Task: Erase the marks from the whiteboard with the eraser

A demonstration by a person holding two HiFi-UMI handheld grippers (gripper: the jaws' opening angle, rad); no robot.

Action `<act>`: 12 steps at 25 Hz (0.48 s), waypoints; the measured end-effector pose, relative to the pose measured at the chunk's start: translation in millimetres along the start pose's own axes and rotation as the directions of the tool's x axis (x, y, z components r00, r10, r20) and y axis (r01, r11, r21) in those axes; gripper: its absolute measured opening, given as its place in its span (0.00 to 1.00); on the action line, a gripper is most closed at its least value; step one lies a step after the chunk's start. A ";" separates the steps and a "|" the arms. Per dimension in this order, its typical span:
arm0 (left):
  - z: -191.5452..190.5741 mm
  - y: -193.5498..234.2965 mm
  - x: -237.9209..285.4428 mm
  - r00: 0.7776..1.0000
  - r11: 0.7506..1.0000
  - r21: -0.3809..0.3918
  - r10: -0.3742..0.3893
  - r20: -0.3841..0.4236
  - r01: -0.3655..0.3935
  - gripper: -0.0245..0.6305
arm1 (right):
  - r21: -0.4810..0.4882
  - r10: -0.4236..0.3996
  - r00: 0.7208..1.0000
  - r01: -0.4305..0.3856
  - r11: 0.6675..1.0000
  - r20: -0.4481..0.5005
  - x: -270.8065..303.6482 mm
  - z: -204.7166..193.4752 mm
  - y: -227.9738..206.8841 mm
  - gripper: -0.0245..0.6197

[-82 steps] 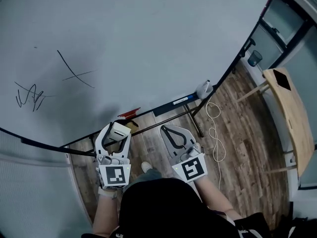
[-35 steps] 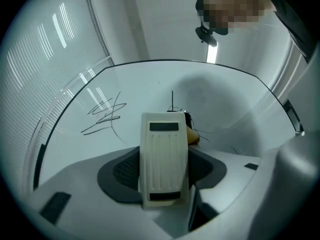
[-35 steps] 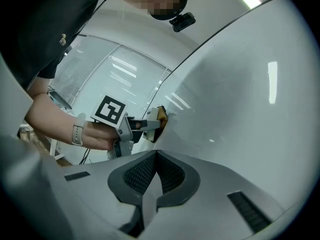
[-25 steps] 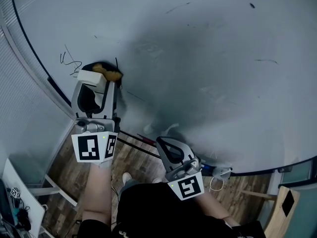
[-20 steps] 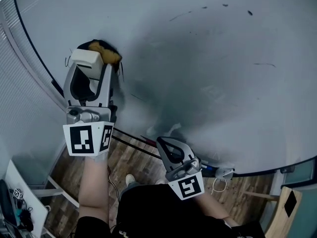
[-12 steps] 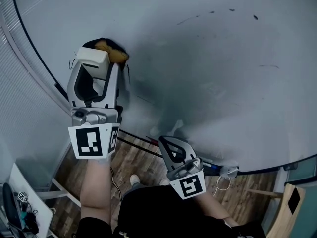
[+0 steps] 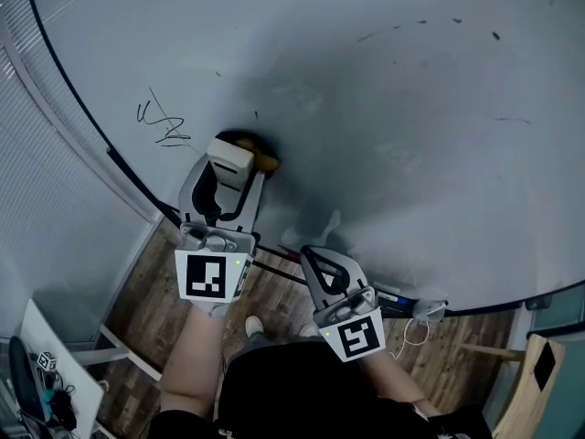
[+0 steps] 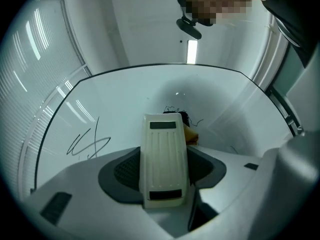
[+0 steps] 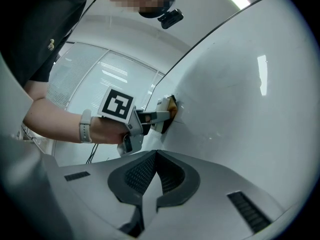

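The eraser is held in the left tool, whose jaws are closed on its cream plastic body. In the left gripper view the eraser stands lengthwise between the jaws. Its long axis runs along the tool toward the whiteboard. The dark and yellow pad at its far end touches the board, and the right gripper view shows this contact from the side.

Just beyond the pad, a few thin dark lines can be seen on the board. The largest mark is a black scribble, which lies up and to the left of the eraser in the head view, near but not touching it. In the left gripper view the scribble is to the left of the jaws. So I judge that the coming stroke must carry the pad sideways to the left and a little upward, with the pad kept flat on the board.

Some short, faint strokes are also on the upper right part of the board, well apart from the eraser.

The right tool is lower, near the bottom edge of the board. Its jaws are closed together with nothing between them. The left tool is clearly nearer to the scribble, and it holds the eraser, so the wiping belongs to it. Below both tools is the wooden floor.
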State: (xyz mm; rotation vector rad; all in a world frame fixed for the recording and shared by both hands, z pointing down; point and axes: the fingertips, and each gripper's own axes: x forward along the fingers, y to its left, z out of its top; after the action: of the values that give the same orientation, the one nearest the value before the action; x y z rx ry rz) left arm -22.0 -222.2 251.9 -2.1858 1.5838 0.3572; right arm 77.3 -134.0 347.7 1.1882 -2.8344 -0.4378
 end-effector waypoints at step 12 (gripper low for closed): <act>-47.9 92.5 -32.4 0.968 0.950 -0.204 0.216 -0.126 -0.238 0.44 | 0.007 0.002 1.000 -0.001 1.000 -0.024 6.5 -6.1 13.8 0.08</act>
State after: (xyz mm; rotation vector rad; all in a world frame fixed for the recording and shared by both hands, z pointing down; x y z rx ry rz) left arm -121.6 -242.2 291.6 -2.2142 1.9432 0.5182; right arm 64.0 -130.9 356.9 1.1841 -2.8190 -0.4118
